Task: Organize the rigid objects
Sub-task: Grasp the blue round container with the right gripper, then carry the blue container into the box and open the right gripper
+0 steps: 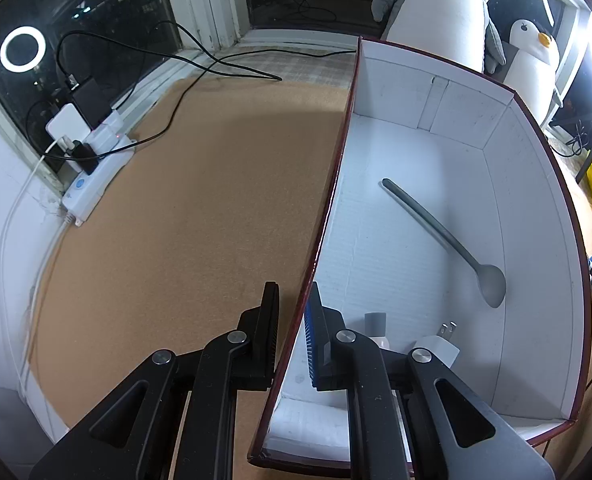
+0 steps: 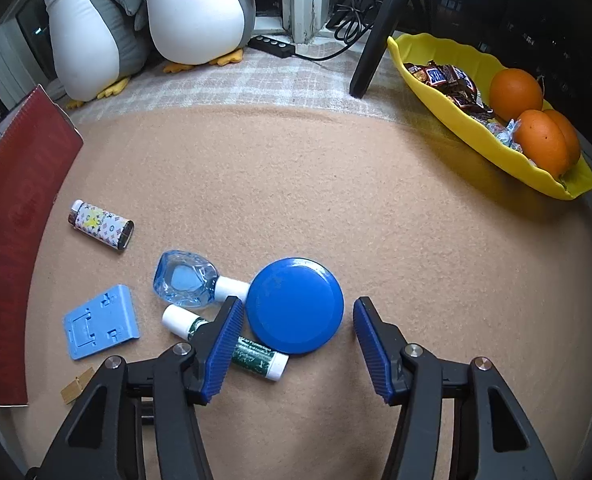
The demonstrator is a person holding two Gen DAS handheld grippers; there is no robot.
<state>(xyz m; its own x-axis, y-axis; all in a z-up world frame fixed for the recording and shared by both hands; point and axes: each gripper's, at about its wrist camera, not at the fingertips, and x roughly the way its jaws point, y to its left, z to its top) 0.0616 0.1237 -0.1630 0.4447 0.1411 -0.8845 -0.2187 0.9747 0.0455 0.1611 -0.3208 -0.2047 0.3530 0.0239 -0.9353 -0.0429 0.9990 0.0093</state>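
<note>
My left gripper (image 1: 293,312) is shut on the left wall (image 1: 328,220) of a white box with a dark red outside; one finger is inside, one outside. In the box lie a grey spoon (image 1: 448,240), a white plug adapter (image 1: 436,348) and a small grey-and-white item (image 1: 376,326). My right gripper (image 2: 296,320) is open, its fingers on either side of a blue round disc (image 2: 294,305) on the tan mat. Left of the disc lie a clear blue bottle (image 2: 185,278), a green-and-white tube (image 2: 231,344), a light blue flat stand (image 2: 99,322) and a patterned lighter (image 2: 100,223).
The box's red outer side (image 2: 11,240) stands at the left of the right wrist view. A yellow tray (image 2: 496,112) with oranges and candy sits at the right. Two plush penguins (image 2: 191,8) stand at the back. A power strip (image 1: 95,176) with cables lies left of the box.
</note>
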